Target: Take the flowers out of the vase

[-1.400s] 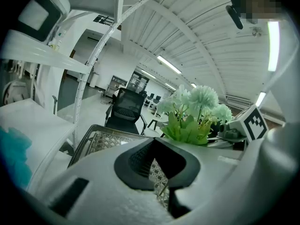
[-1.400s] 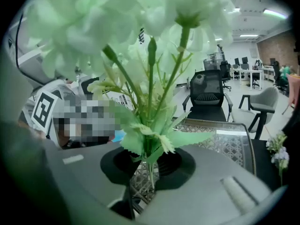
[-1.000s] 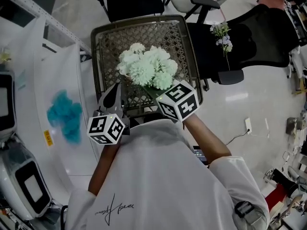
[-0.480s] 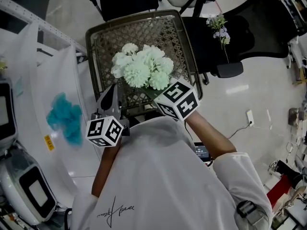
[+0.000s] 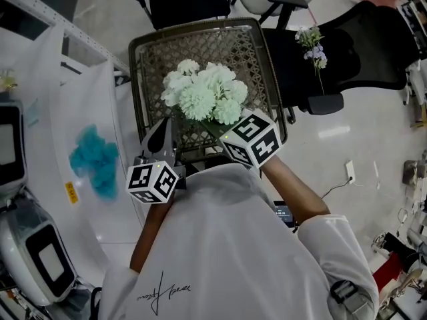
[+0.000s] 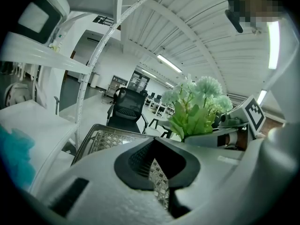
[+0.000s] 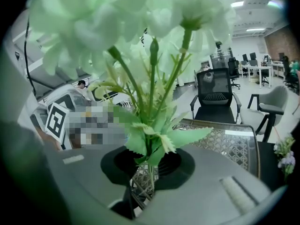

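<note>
Aloft, we grip the pale green-white flower bunch [image 5: 203, 95] by its stems in right tongs [image 7: 147, 153]; left tongs [image 6: 155, 144] alongside, closed and empty.

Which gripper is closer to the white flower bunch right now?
Right. The right gripper is shut on the white flower bunch, gripping its stems; the left gripper sits apart, lower left of it in the head view, holding nothing.
</note>
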### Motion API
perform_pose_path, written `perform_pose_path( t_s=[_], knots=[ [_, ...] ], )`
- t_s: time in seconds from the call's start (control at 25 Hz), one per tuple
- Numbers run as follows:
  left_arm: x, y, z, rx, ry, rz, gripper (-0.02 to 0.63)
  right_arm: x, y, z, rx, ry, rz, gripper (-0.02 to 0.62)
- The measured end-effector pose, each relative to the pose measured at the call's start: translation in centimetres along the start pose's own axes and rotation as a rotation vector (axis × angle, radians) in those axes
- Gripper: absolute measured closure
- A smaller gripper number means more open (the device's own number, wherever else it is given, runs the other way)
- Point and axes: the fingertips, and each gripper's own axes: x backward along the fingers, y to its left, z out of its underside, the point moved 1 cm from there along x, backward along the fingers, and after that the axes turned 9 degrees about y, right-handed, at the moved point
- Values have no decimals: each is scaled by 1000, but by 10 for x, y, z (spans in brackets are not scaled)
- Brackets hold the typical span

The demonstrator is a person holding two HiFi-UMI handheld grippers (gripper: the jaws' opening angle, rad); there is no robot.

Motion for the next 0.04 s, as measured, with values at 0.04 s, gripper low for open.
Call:
perform_pose_path(
  t_s=[0.04],
  knots=[
    [-1, 0, 1, 2, 1, 3, 601, 0, -1, 0, -2, -2, 2, 529]
  ],
)
